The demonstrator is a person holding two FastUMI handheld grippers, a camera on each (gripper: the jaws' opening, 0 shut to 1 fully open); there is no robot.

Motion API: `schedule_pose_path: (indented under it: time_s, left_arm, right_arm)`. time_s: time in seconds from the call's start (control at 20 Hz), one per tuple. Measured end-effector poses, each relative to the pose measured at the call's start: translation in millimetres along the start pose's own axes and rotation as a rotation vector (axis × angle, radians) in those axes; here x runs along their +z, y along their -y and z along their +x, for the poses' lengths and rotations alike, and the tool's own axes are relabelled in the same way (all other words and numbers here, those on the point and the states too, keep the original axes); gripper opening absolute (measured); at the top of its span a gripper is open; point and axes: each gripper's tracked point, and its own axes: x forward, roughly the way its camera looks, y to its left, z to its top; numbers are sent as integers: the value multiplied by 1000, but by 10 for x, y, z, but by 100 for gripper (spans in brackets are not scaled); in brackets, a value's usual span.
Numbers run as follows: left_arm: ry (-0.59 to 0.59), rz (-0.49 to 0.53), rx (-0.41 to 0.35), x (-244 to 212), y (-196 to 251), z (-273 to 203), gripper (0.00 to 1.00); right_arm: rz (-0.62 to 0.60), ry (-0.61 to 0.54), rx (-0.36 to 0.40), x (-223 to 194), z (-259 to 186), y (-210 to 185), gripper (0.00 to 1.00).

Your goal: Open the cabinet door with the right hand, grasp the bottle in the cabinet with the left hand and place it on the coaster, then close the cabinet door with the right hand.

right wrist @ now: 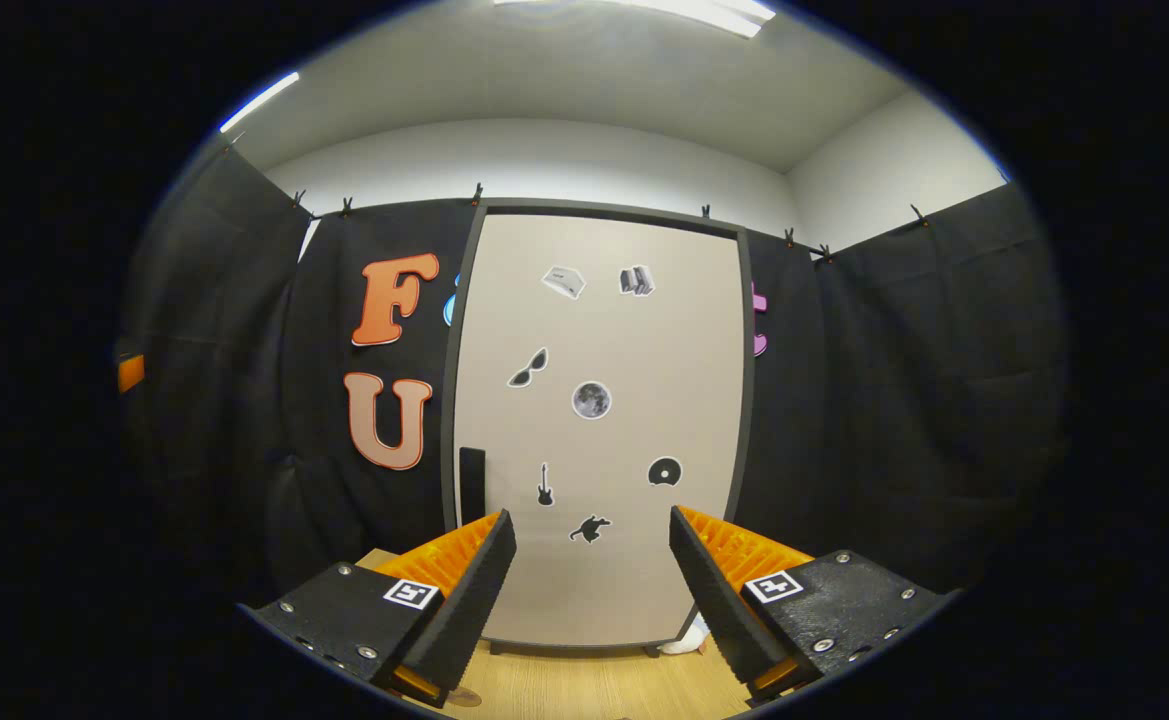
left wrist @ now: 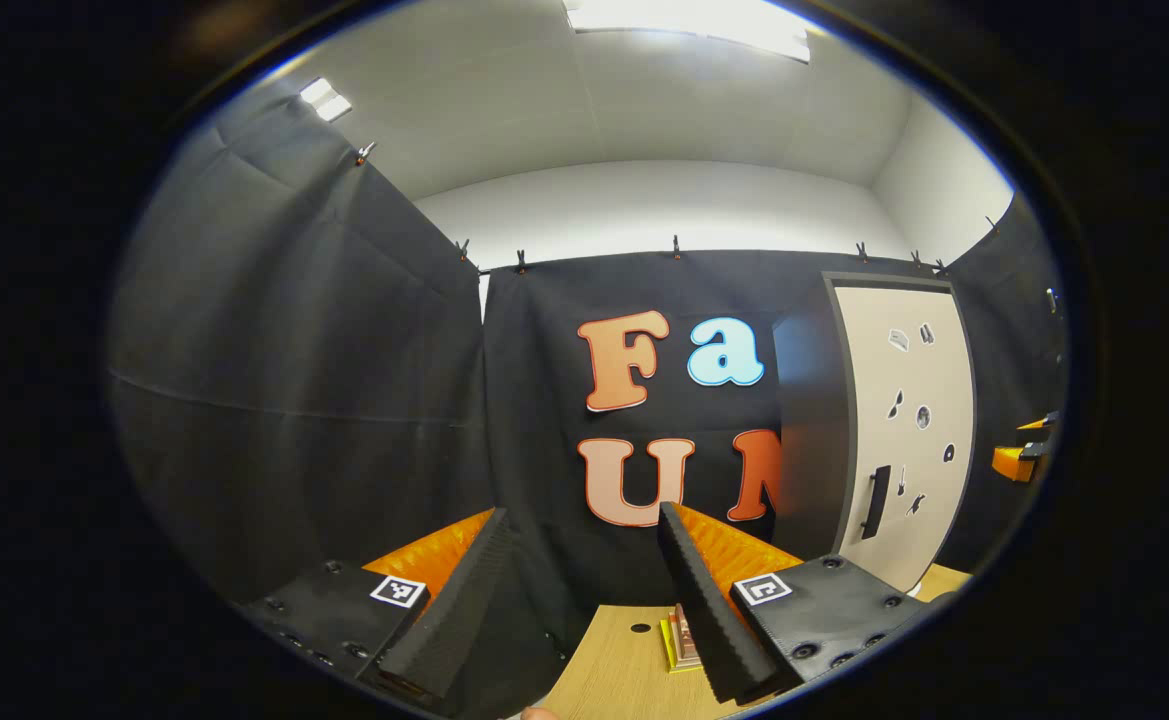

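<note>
The cabinet door (right wrist: 599,420) is shut, right in front of the right gripper (right wrist: 592,590), whose fingers are wide open and empty. The left gripper (left wrist: 584,600) is open too, over the table (left wrist: 624,670) near the coaster (left wrist: 679,645).

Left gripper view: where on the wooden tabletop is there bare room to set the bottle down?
Bare light wooden tabletop lies between the open left gripper fingers, left of the yellow-edged square coaster stack. To the right it is crowded: the tall beige cabinet, door closed.
</note>
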Motion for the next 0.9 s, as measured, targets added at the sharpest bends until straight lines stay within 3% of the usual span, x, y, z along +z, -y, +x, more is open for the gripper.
schedule_pose_path:
  time_s: [0.3,0.45,0.65,0.9]
  left_arm:
    - [2,18,44,-63,-103,-15,96]
    - [4,22,63,-44,-304,-262,96]
    - [0,42,97,-63,-422,-291,93]
    - [-12,54,139,-105,-575,-339,96]
  right_arm:
    - [-5,-7,47,-121,519,-494,96]
    - [-1,-5,63,-168,796,-730,96]
    - [-10,-4,49,-271,1221,-931,96]
    - [-22,-24,31,-513,1701,-1068,95]
